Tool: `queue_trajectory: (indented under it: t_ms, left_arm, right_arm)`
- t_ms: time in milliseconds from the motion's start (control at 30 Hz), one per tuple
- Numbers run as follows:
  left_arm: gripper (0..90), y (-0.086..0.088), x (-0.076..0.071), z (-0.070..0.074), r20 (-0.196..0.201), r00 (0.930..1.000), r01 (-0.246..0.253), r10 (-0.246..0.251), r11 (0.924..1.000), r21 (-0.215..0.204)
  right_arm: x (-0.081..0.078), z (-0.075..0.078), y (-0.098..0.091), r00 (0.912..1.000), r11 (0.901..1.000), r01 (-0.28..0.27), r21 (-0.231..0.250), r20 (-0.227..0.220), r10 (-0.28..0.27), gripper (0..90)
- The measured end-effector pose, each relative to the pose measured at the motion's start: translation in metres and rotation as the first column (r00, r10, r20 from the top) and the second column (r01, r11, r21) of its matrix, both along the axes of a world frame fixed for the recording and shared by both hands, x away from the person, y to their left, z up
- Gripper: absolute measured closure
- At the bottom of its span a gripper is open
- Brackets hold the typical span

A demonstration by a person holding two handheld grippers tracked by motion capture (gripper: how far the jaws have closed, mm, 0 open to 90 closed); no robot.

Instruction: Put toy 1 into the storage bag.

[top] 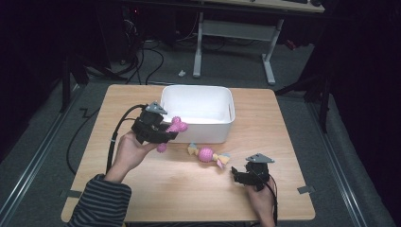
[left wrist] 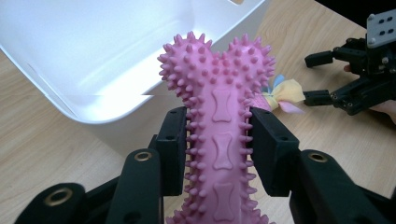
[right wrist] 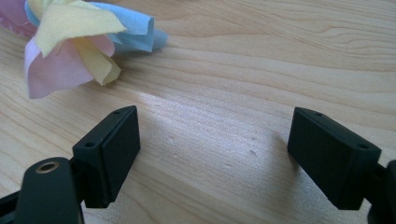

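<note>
A: Start at the left gripper (left wrist: 218,154). What's it got?

B: Its jaws are clamped on the shaft of a pink spiky bone toy (left wrist: 219,126), pads pressed into the nubs on both sides. The knobbed end sticks out past the fingertips, just by the near wall of the white bin (top: 197,135).

A: Is it in the bin yet?

B: No. From above, the toy hangs off the table beside the bin's near left corner, not over the opening. I'd judge the pick-up done and the drop left.

A: And the right gripper (right wrist: 224,158)?

B: Jaws wide apart, nothing between them, low over the wooden table (top: 189,189).

A: Anything else waiting?

B: A pink ball toy with cloth tassels (top: 208,155) lies in front of the bin. The bin looks empty, though its near floor is hidden.
</note>
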State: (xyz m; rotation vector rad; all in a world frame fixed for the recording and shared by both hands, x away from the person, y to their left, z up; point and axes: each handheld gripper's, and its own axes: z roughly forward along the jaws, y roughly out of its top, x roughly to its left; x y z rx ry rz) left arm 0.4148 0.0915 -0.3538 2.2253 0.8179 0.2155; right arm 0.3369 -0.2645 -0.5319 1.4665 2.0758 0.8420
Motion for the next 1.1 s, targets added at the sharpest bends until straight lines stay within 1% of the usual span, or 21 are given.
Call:
queue_trajectory:
  t_ms: [67, 233, 300, 467, 700, 800, 933, 1033, 1067, 1100]
  left_arm:
    - [59.0, -0.001, 0.004, 0.002, -0.004, 1.0000, 0.001, -0.001, 1.0000, -0.005]
    - [59.0, -0.004, 0.012, 0.006, -0.005, 1.0000, 0.004, -0.004, 1.0000, 0.004]
    - [59.1, -0.006, 0.015, 0.008, -0.005, 1.0000, 0.002, -0.002, 1.0000, -0.004]
    - [59.1, -0.010, 0.023, 0.012, -0.003, 1.0000, 0.002, -0.002, 1.0000, 0.001]
    - [59.1, -0.015, 0.036, 0.019, 0.004, 1.0000, 0.000, 0.000, 1.0000, -0.004]
    - [59.1, -0.019, 0.041, 0.023, 0.010, 1.0000, 0.000, 0.000, 1.0000, 0.006]
    - [58.9, -0.023, 0.049, 0.027, 0.012, 0.9999, 0.004, -0.004, 1.0000, -0.005]
    - [58.9, -0.026, 0.055, 0.029, 0.018, 0.9998, 0.001, -0.002, 0.9999, 0.011]
    - [58.9, -0.027, 0.057, 0.029, 0.013, 0.9999, 0.003, -0.003, 0.9999, 0.011]
    - [58.9, -0.028, 0.058, 0.029, 0.019, 0.9998, 0.000, 0.000, 0.9999, 0.017]
  right_arm:
    - [0.000, 0.000, 0.000, 1.0000, 1.0000, 0.000, 0.000, 0.000, 0.000, 17.2]
    - [0.000, 0.000, 0.000, 1.0000, 1.0000, 0.000, 0.000, -0.001, 0.000, 17.2]
    - [0.000, 0.000, 0.000, 1.0000, 1.0000, 0.000, 0.000, -0.001, 0.000, 17.2]
    - [0.000, 0.000, 0.000, 1.0000, 1.0000, 0.000, 0.000, -0.001, 0.000, 17.2]
    - [0.000, 0.000, 0.000, 1.0000, 1.0000, -0.001, 0.000, -0.001, 0.001, 17.2]
    - [0.000, 0.000, 0.000, 1.0000, 1.0000, 0.000, 0.000, 0.000, 0.000, 17.2]
    - [0.000, 0.000, 0.000, 1.0000, 1.0000, 0.000, 0.000, -0.001, 0.000, 17.3]
    - [0.000, 0.000, 0.000, 1.0000, 1.0000, 0.000, 0.000, -0.001, 0.000, 17.3]
    - [0.000, 0.000, 0.000, 1.0000, 1.0000, 0.000, 0.000, -0.001, 0.000, 17.3]
    - [0.000, 0.000, 0.000, 1.0000, 1.0000, 0.000, 0.000, -0.001, 0.000, 17.3]
